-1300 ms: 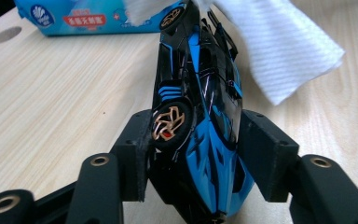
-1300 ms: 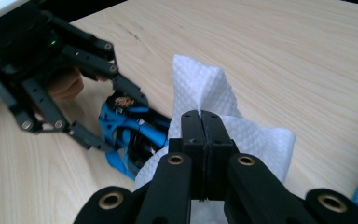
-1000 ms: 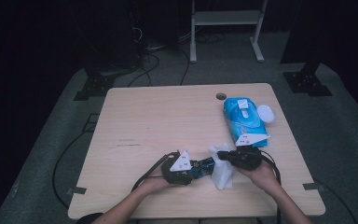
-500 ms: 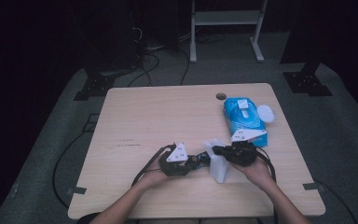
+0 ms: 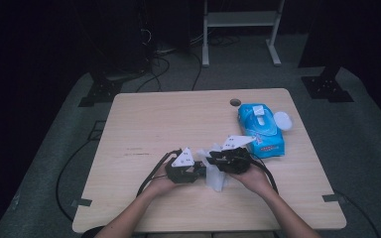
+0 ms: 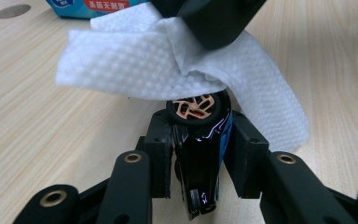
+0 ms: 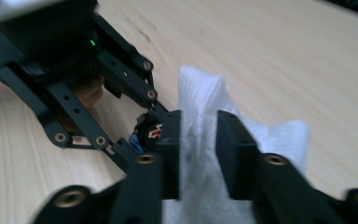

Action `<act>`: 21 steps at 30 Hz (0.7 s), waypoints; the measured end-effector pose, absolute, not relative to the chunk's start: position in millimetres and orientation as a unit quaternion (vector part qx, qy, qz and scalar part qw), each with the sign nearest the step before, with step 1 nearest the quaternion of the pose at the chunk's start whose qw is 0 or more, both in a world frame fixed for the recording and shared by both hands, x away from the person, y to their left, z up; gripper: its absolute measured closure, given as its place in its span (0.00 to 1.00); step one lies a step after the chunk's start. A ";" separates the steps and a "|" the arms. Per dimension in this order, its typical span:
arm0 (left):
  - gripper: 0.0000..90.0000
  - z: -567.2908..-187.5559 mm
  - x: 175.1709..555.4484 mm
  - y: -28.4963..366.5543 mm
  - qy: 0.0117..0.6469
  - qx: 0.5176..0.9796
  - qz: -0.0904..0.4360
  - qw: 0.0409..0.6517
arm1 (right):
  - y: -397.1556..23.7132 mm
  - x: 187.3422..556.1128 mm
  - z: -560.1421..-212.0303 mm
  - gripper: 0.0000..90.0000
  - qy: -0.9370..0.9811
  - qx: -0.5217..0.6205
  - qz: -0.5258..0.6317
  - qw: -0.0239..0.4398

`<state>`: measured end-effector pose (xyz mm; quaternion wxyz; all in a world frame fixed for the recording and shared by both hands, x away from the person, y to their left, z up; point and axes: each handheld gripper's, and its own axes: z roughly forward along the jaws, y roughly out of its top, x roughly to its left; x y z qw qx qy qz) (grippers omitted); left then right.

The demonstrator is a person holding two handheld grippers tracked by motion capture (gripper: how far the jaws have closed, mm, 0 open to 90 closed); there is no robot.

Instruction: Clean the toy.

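Observation:
My left gripper [image 6: 200, 140] is shut on a small black and blue toy car [image 6: 199, 154] with a bronze-spoked wheel; its jaws have just been easing open a little, and the car is still clamped. A white wipe [image 6: 168, 70] drapes over the car's front end. My right gripper [image 7: 198, 140] pinches this wipe [image 7: 200, 186]; its jaws have just been opening, and the bunched wipe still fills the gap and touches both pads. In the high view both grippers meet near the table's front, left gripper [image 5: 201, 171] facing right gripper [image 5: 213, 159], with the wipe [image 5: 217, 179] between them.
A blue pack of wipes [image 5: 260, 126] lies at the right of the wooden table [image 5: 154, 124], with a round white lid [image 5: 282, 120] beside it and a cable hole [image 5: 235, 102] behind. Cables trail from both grippers over the front edge.
My right gripper has moved left with the wipe, close up to the left gripper. The wipe now lies over the car's front. The left hand has shifted slightly left.

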<state>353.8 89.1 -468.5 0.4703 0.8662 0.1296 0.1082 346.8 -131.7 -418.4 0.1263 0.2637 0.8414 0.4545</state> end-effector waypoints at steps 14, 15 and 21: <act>0.73 -470.2 354.0 89.8 0.138 0.867 0.111 0.466 | -137.2 343.7 -428.5 0.85 0.836 0.272 0.452 0.150; 0.73 -470.3 354.0 89.9 0.137 0.867 0.111 0.466 | -137.4 344.5 -428.5 0.91 0.834 0.277 0.455 0.143; 0.73 -470.2 353.2 89.9 0.130 0.869 0.118 0.463 | -152.4 351.4 -428.5 0.98 0.822 0.314 0.456 0.134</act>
